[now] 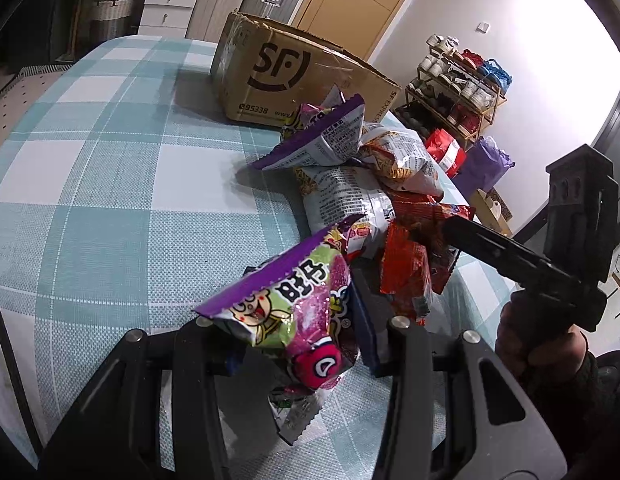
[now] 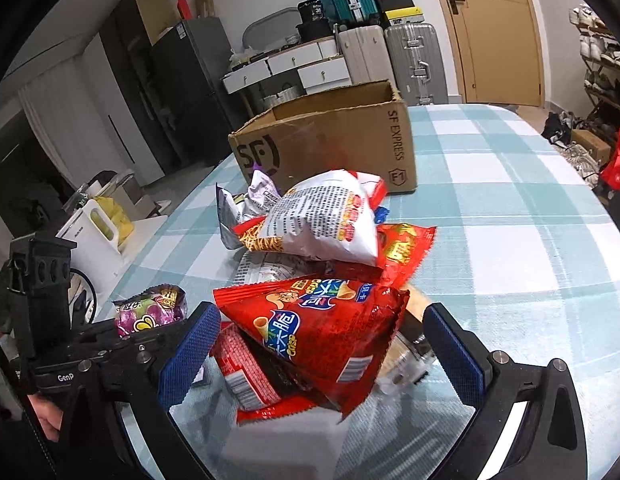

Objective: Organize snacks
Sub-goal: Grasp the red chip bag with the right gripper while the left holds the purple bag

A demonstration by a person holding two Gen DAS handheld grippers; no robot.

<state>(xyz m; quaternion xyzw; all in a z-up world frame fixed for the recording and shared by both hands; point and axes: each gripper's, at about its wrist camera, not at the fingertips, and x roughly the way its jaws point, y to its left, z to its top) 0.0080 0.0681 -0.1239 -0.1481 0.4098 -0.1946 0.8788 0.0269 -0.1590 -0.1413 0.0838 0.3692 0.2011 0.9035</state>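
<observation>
L tool (image 1: 297, 344) clamped on purple snack bag (image 1: 293, 312)

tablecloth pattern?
Light teal and white plaid tablecloth; clearest in the left wrist view.

Left gripper (image 1: 297, 344) clamped on a purple snack bag (image 1: 293, 312), snack pile (image 1: 370, 196) just beyond the bag, cardboard box (image 1: 285, 76) behind the pile, checked tablecloth (image 1: 109, 184) beneath.

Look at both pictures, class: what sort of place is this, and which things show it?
Probably a lived-in home, perhaps a flat's dining or entry area. Suitcases stand by a wooden door, a loaded shoe rack lines the wall, and a fridge stands behind the checked-cloth table.
</observation>
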